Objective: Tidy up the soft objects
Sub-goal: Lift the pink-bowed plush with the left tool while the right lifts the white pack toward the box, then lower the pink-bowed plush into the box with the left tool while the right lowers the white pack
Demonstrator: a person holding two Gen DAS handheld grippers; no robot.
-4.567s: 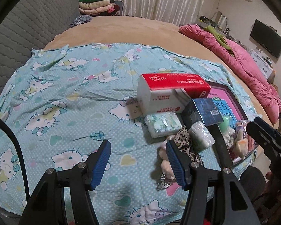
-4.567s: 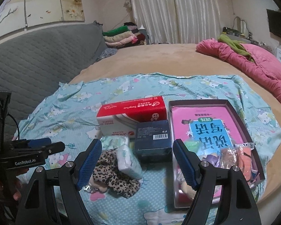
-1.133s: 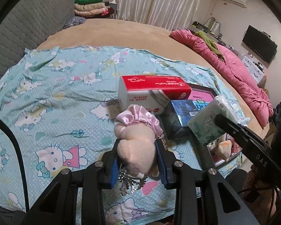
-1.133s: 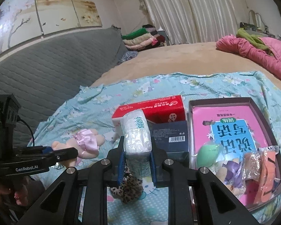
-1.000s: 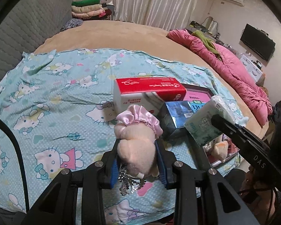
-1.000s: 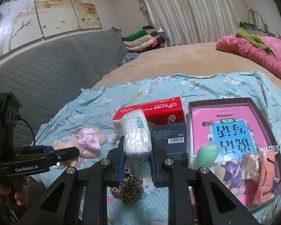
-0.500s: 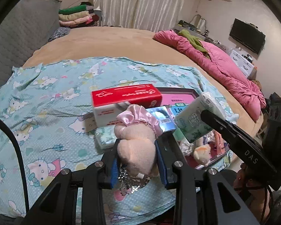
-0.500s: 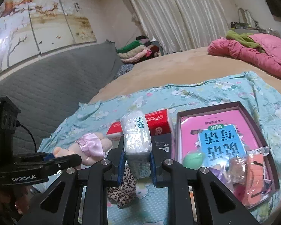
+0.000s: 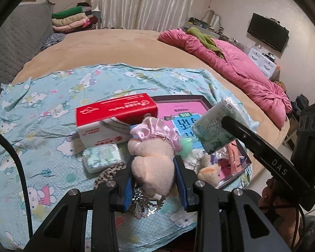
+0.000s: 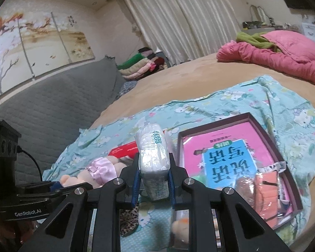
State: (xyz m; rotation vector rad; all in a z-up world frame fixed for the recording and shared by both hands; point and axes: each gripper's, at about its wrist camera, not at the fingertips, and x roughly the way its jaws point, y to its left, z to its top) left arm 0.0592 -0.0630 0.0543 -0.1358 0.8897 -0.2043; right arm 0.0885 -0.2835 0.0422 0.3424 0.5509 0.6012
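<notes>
My left gripper (image 9: 154,175) is shut on a peach plush toy (image 9: 153,163) with a pink satin frill, held above the Hello Kitty sheet (image 9: 42,109). My right gripper (image 10: 153,181) is shut on a white tissue pack (image 10: 153,157) with green print; the same tissue pack (image 9: 218,126) shows at the right of the left wrist view, over the dark-rimmed box tray (image 9: 178,98). In the right wrist view the plush toy (image 10: 98,171) hangs at lower left in the other gripper. The box tray (image 10: 268,138) holds a pink and blue book and several small soft items.
A red and white tissue box (image 9: 115,119) lies on the sheet, with a small tissue pack (image 9: 101,157) and a leopard-print cloth (image 9: 109,174) in front of it. A pink quilt (image 9: 231,63) lies at the right, a grey padded headboard (image 10: 52,109) at the left.
Both grippers have shifted right with their loads, so the tray now lies ahead of them. The plush and the tissue pack stay gripped as before.
</notes>
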